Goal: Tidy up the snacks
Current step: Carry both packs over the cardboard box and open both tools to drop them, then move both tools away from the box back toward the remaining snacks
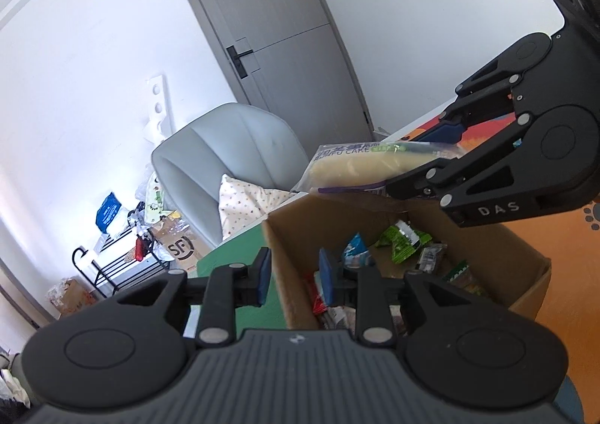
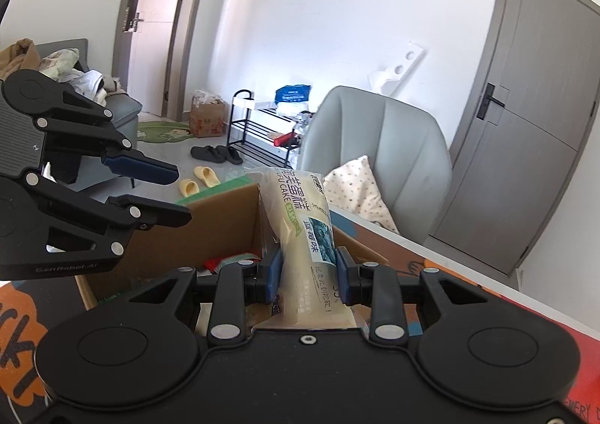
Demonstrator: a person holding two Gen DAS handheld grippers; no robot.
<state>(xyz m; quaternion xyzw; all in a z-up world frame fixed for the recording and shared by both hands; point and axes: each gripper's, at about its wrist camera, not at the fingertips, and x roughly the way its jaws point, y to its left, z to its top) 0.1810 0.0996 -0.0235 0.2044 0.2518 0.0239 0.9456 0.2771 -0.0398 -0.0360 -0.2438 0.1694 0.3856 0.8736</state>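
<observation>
Right hand-held gripper [image 2: 307,274] clamped on the cake packet [image 2: 300,232], carried above the cardboard box [image 1: 532,274] at the table's [image 2: 450,259] far edge. Left hand-held gripper [image 1: 294,274] parted a little, empty, at the box's near wall. Several wrapped snacks [image 1: 403,238] already inside; this packet not yet placed.

Your cake pack [image 2: 305,236] is a long clear wrapper with a pale yellow cake inside and a green-and-blue label, hanging over the open cardboard box [image 1: 525,274]. The box has got a loose jumble of small snack packets [image 1: 403,238] in it.
</observation>
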